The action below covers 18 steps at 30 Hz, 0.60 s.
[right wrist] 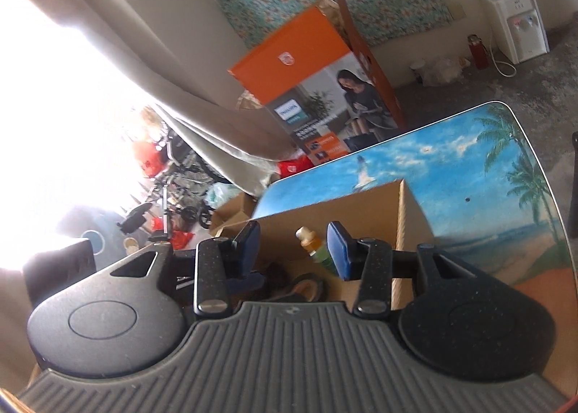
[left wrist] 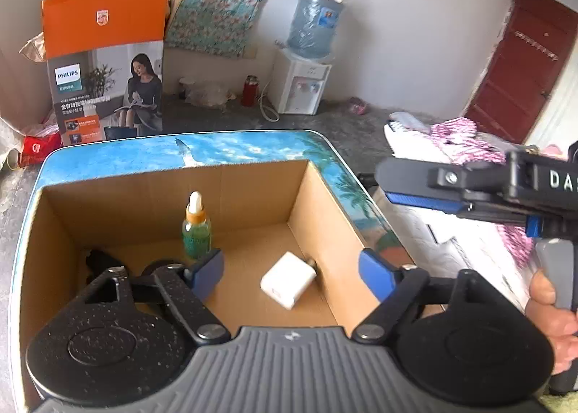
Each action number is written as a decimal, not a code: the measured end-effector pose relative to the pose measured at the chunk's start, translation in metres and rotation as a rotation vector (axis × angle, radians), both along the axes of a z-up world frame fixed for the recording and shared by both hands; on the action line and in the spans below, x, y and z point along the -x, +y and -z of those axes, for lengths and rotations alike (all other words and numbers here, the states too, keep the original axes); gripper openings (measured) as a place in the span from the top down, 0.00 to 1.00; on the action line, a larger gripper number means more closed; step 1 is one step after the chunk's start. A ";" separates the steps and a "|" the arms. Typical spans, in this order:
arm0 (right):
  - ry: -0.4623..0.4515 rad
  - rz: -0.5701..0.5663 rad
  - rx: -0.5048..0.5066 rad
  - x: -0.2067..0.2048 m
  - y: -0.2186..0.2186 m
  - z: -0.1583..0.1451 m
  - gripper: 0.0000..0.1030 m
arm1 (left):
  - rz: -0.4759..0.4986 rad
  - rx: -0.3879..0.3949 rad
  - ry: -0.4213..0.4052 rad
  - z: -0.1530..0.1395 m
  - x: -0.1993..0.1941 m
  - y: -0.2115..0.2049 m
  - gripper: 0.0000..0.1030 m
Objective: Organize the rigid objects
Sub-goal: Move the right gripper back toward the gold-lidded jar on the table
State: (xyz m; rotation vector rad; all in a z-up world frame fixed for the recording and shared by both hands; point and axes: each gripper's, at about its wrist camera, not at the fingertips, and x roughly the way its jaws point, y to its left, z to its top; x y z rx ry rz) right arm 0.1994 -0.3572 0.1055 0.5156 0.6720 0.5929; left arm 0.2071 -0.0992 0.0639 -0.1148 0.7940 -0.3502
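Note:
An open cardboard box (left wrist: 327, 203) sits on a table with a beach picture (left wrist: 234, 145). Inside stand a small green dropper bottle (left wrist: 196, 227) with a white cap and orange collar, and a white charger block (left wrist: 288, 280) on the floor. Dark objects (left wrist: 99, 259) lie at the box's left, partly hidden. My left gripper (left wrist: 290, 270) is open and empty, held over the box above the charger. My right gripper (right wrist: 293, 246) is open and empty above the box (right wrist: 361, 207); the bottle (right wrist: 314, 245) shows between its fingers. The right gripper also appears in the left wrist view (left wrist: 469, 189), to the right of the box.
An orange Philips carton (left wrist: 108, 62) stands behind the table. A water dispenser (left wrist: 303, 84) and red flask (left wrist: 249, 90) stand by the far wall. Pink and white cloth (left wrist: 451, 142) lies to the right. Clutter and bright window light (right wrist: 72, 124) fill the left.

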 end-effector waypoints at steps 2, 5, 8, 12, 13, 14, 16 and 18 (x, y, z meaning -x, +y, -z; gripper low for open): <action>-0.014 -0.010 -0.023 0.027 -0.001 -0.001 0.57 | 0.013 -0.001 -0.023 -0.003 0.025 0.008 0.15; -0.032 -0.016 -0.060 0.069 0.000 0.006 0.54 | 0.022 -0.024 -0.060 -0.004 0.063 0.019 0.14; -0.021 -0.028 -0.074 0.106 0.007 0.023 0.53 | 0.037 -0.038 -0.077 0.004 0.097 0.030 0.13; 0.019 -0.032 -0.043 0.137 0.022 0.048 0.52 | 0.039 -0.036 -0.048 0.024 0.135 0.046 0.13; 0.034 -0.035 -0.039 0.142 0.026 0.055 0.52 | 0.039 -0.040 -0.045 0.029 0.143 0.048 0.13; 0.053 -0.042 -0.041 0.144 0.031 0.061 0.52 | 0.040 -0.046 -0.043 0.035 0.150 0.050 0.13; 0.091 -0.060 -0.047 0.145 0.041 0.073 0.52 | 0.034 -0.065 -0.045 0.046 0.164 0.053 0.13; 0.124 -0.080 -0.037 0.143 0.052 0.083 0.52 | 0.024 -0.081 -0.048 0.056 0.173 0.055 0.13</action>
